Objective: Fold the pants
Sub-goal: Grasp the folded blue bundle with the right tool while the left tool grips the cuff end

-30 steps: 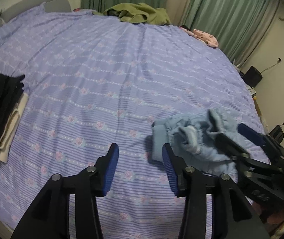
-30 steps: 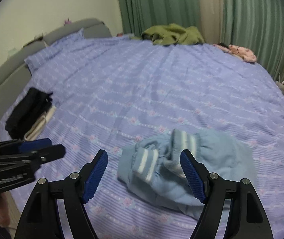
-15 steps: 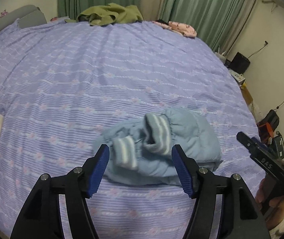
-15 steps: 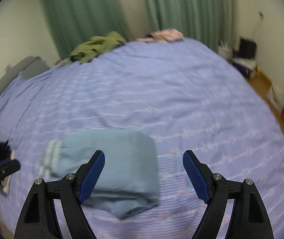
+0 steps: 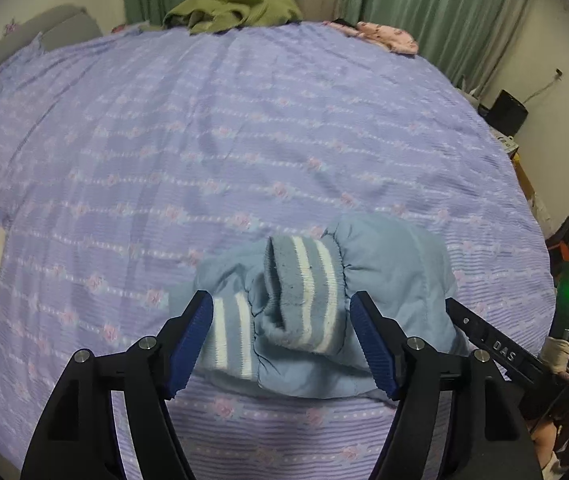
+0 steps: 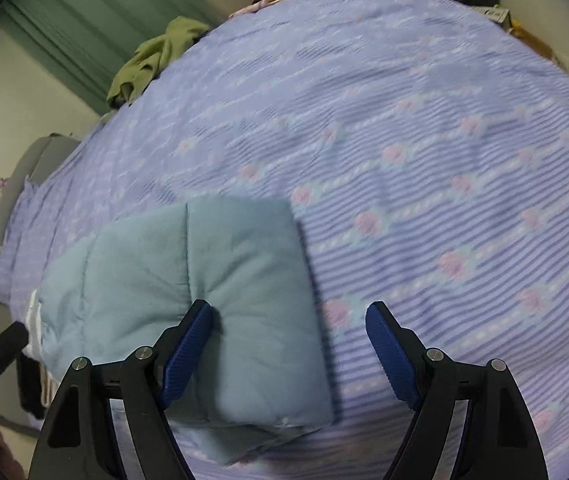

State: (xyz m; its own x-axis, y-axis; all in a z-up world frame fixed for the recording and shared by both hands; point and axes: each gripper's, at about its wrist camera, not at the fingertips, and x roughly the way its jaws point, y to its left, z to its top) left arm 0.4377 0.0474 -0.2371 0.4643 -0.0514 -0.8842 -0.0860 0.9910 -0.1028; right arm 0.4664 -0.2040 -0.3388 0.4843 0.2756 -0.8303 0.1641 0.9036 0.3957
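Light blue pants [image 5: 324, 304] lay bunched on the bed [image 5: 244, 140], their striped cuffs between the spread fingers of the left tool [image 5: 282, 338]; the right tool [image 6: 288, 354], also spread, hovered over their smooth edge

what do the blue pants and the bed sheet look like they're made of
Pants: seemingly soft, matte padded fabric, puffy with stitched seams; cuff looks ribbed knit with white stripes, fuzzy inside. Sheet: thin woven cloth, probably cotton, matte, lightly creased, printed stripes and flowers.
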